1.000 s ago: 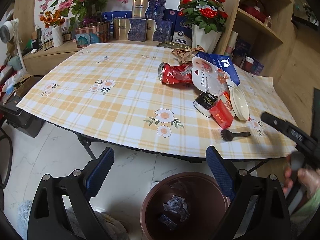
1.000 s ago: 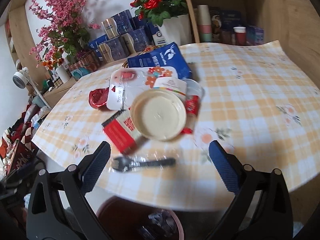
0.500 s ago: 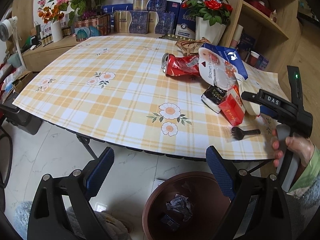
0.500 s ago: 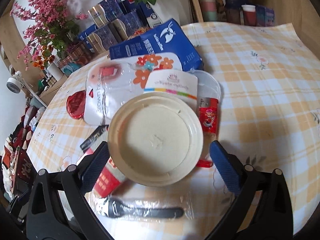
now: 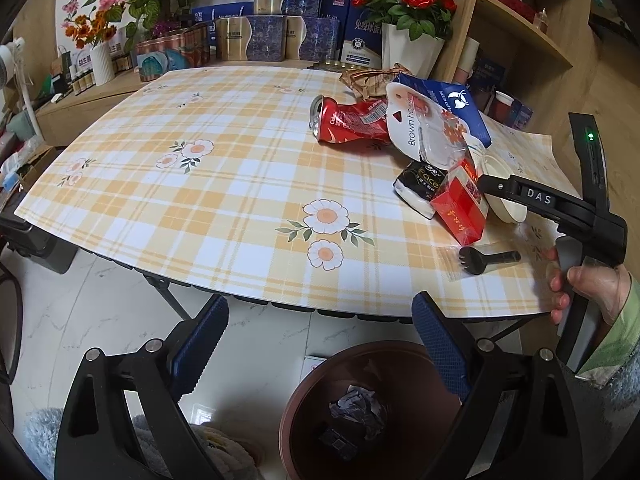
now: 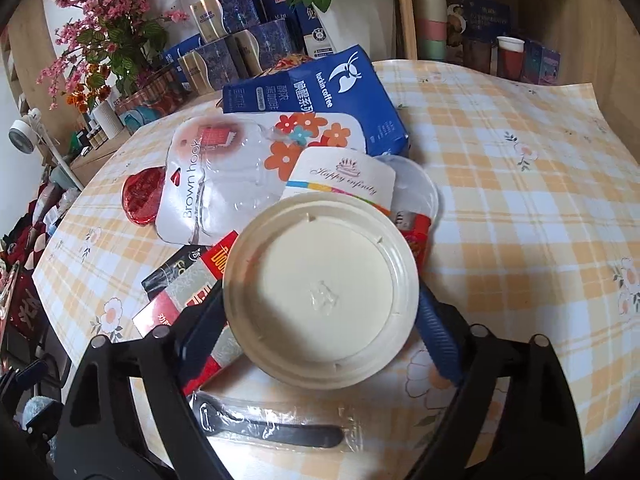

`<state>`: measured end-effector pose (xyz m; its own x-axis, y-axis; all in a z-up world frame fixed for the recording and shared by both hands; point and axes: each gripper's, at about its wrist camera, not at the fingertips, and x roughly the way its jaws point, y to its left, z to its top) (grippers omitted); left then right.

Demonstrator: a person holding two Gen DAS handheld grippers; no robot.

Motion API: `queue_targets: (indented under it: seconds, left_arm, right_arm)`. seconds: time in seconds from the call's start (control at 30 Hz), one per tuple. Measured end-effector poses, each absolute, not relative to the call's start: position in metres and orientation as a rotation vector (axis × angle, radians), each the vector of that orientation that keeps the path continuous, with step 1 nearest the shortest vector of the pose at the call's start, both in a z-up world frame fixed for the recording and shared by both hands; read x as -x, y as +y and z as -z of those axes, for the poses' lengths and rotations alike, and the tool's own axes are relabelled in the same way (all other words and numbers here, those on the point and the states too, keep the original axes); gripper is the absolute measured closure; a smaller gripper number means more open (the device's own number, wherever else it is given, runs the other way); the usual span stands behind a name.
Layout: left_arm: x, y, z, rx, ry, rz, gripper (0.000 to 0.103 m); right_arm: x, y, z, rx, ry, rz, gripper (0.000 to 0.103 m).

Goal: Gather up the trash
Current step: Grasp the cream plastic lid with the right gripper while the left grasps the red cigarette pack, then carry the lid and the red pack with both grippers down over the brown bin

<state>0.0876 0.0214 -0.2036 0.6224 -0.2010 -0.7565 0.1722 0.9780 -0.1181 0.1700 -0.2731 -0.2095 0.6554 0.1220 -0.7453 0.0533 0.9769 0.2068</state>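
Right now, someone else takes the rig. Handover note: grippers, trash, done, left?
Right gripper: jaws closing around the cream round lid on the trash pile; pads at its rim, not yet lifted.
Left gripper: open, empty, above the brown bin by the table edge.
Done: crumpled paper is in the bin.
Left: lid, crushed red can, red box, black packet, wrapped black fork, hook packaging, blue coffee box.

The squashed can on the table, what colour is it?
The can is red with white writing and a silver top. It shows best in the left wrist view.
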Motion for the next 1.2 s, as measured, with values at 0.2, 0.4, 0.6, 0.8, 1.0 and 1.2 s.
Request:
queue_targets:
  seconds: [0.2,0.4,0.6,0.8,1.0,1.2]
  left_arm:
    - [-0.091,0.011,0.197,-0.005,0.859,0.256,0.012]
    - [-0.115,-0.03,0.177,-0.112,0.808,0.394,0.012]
    - [-0.145,-0.094,0.173,-0.288,0.79,0.531,0.012]
    - [-0.175,-0.144,0.187,-0.414,0.843,0.593,0.014]
    - [-0.185,-0.171,0.213,-0.569,0.882,0.561,0.015]
    - [-0.195,-0.172,0.226,-0.575,0.947,0.56,0.046]
  right_arm:
    - [-0.143,-0.293,0.189,-0.311,0.769,-0.033,0.017]
    - [-0.105,-0.316,0.182,-0.358,0.738,0.003,0.017]
    - [-0.075,-0.34,0.181,-0.412,0.727,0.05,0.017]
    - [-0.06,-0.353,0.184,-0.441,0.715,0.068,0.017]
    - [-0.055,-0.36,0.185,-0.471,0.703,0.066,0.017]
    - [-0.053,-0.361,0.186,-0.488,0.702,0.058,0.017]
